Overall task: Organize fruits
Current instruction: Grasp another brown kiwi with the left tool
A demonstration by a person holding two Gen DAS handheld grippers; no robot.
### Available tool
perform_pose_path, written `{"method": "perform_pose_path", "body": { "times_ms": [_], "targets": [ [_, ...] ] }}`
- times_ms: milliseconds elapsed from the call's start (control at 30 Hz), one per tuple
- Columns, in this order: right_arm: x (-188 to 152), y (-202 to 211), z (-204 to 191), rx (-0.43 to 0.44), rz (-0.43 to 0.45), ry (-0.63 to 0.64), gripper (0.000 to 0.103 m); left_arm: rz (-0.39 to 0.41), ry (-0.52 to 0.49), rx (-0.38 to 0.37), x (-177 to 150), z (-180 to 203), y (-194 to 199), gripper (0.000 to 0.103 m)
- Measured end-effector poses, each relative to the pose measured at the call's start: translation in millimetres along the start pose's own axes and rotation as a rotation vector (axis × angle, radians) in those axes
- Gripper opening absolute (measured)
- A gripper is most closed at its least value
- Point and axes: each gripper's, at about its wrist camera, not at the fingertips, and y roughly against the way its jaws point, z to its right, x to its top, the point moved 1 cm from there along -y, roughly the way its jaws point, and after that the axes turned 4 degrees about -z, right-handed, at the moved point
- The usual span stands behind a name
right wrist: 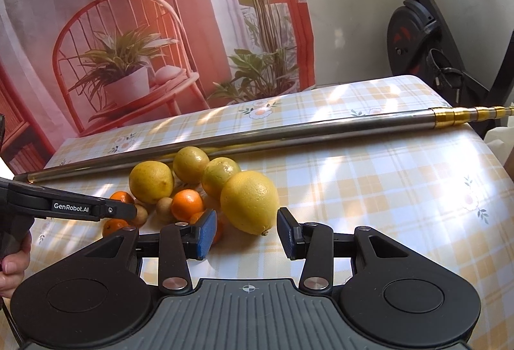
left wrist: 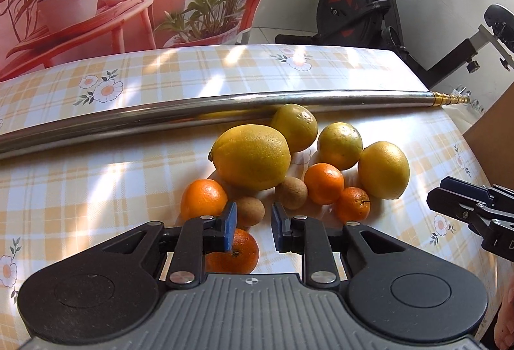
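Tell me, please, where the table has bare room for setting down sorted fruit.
Bare tablecloth lies right of the nearest lemon, below the metal pole. More lies left of the leftmost tangerine. It is crowded where the lemons, tangerines and small brown fruits cluster against the pole.

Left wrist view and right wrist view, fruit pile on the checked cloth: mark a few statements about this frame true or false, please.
1. Both grippers are open and hold nothing. True: the left gripper and the right gripper have their fingers apart, with no fruit between them.
2. The long shiny metal pole stands upright. False: it lies flat on the yellow checked tablecloth, behind the fruit.
3. There are four small orange mandarins. True: one, the nearest mandarin, lies under the left gripper.
4. The large yellow lemon sits in a bowl. False: it rests straight on the cloth; no bowl shows.
5. The two small brown round fruits are larger than the lemons. False: they are smaller.
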Motion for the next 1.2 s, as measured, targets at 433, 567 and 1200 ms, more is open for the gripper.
{"method": "perform_pose_path", "body": {
  "times_ms": [433,567,1200],
  "targets": [
    [-2,-9,7,0.009,-0.009,-0.031,0.04,0.023,-0.139,0.073,2,12,-10,0.028],
    [-3,-10,7,0.008,-0.013,-0.03,0.04,0.004,-0.147,0.083,5,15,-12,0.028],
    [-4,-10,10,0.01,-0.014,-0.043,0.04,-0.021,-0.143,0.106,3,10,-20,0.029]
  ]
}}
